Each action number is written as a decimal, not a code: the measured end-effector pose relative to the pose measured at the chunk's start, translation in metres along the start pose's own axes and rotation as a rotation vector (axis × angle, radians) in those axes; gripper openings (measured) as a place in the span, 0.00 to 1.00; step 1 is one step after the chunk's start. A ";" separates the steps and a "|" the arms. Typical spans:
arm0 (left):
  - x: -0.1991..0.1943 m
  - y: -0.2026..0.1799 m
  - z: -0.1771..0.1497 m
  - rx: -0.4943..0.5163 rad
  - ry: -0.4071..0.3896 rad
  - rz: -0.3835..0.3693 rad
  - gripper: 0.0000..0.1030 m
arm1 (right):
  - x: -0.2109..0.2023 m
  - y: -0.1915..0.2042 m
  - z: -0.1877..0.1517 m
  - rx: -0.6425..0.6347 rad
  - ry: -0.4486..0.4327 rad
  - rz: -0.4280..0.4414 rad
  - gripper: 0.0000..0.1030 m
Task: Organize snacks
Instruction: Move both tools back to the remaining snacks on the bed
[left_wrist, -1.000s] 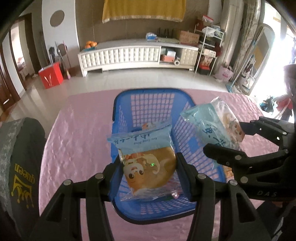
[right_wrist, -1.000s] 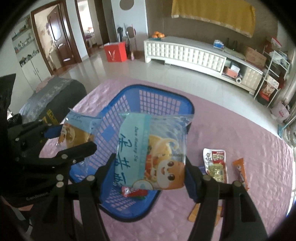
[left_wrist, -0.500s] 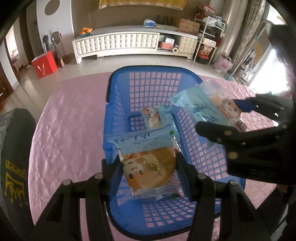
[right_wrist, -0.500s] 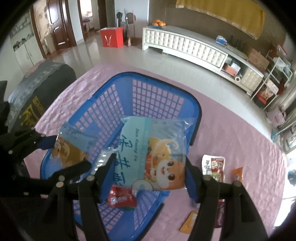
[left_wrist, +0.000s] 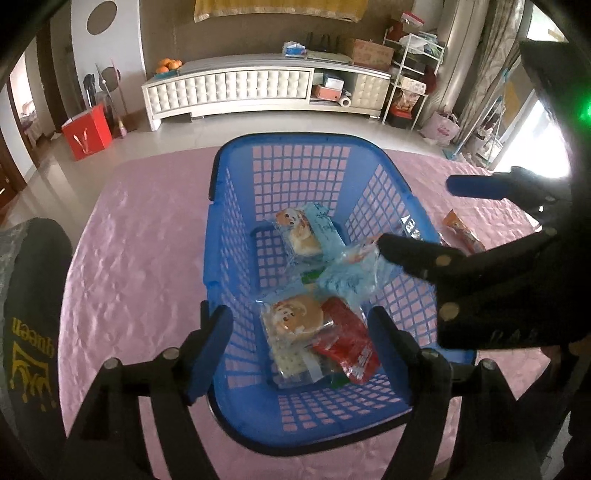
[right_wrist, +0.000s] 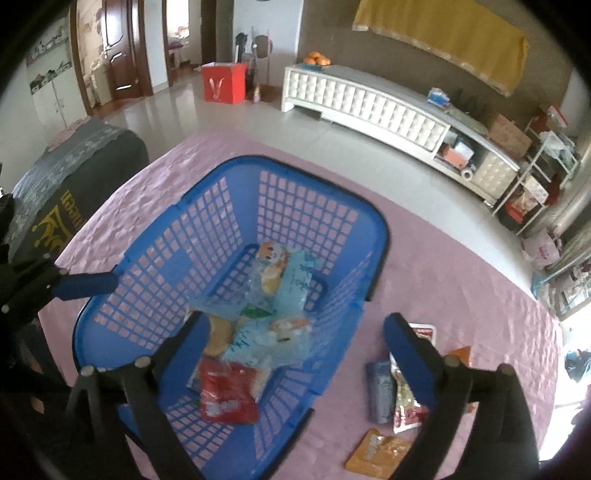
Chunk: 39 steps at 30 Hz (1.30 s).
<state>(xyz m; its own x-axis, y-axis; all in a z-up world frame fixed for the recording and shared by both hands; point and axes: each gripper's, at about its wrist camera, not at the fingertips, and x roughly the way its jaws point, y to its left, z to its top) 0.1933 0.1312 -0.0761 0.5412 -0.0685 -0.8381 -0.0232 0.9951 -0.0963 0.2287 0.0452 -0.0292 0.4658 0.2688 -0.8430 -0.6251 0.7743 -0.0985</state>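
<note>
The blue plastic basket (left_wrist: 280, 138) (right_wrist: 317, 173) stands on the pink tablecloth and holds several snack packets. My left gripper (left_wrist: 301, 332) hovers over its near end, jaws opening, with nothing pressed between them. Below it lie a cartoon cake packet (left_wrist: 295, 321) and a red packet (left_wrist: 347, 343) (right_wrist: 225, 395). My right gripper (right_wrist: 299, 328) (left_wrist: 428, 218) hangs over the basket's right side, jaws opening and empty. A light blue packet (right_wrist: 269, 336) (left_wrist: 351, 277) rests under it. Another cake packet (left_wrist: 303, 232) (right_wrist: 273, 266) lies at the far end.
Loose snacks lie on the cloth right of the basket: a grey-blue packet (right_wrist: 380, 391), a red-and-white one (right_wrist: 406, 402), an orange one (right_wrist: 376, 450), another orange one (left_wrist: 463, 232). A black chair back (left_wrist: 33, 314) stands at the table's left edge.
Both grippers let go of their cake packets, which dropped into the basket. Both pairs of jaws have spread wider.
</note>
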 end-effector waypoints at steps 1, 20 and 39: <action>-0.004 -0.002 0.000 0.000 -0.005 0.005 0.71 | -0.003 -0.002 -0.001 0.006 -0.002 0.001 0.94; -0.032 -0.114 0.033 0.113 -0.090 -0.051 0.76 | -0.082 -0.115 -0.061 0.149 -0.052 -0.091 0.94; 0.047 -0.229 0.053 0.185 0.041 -0.025 0.76 | -0.062 -0.211 -0.127 0.294 0.025 -0.123 0.94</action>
<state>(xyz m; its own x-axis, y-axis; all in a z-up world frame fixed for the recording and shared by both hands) 0.2691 -0.0962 -0.0651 0.5048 -0.0926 -0.8583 0.1469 0.9889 -0.0203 0.2523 -0.2079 -0.0234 0.5091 0.1519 -0.8472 -0.3556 0.9335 -0.0463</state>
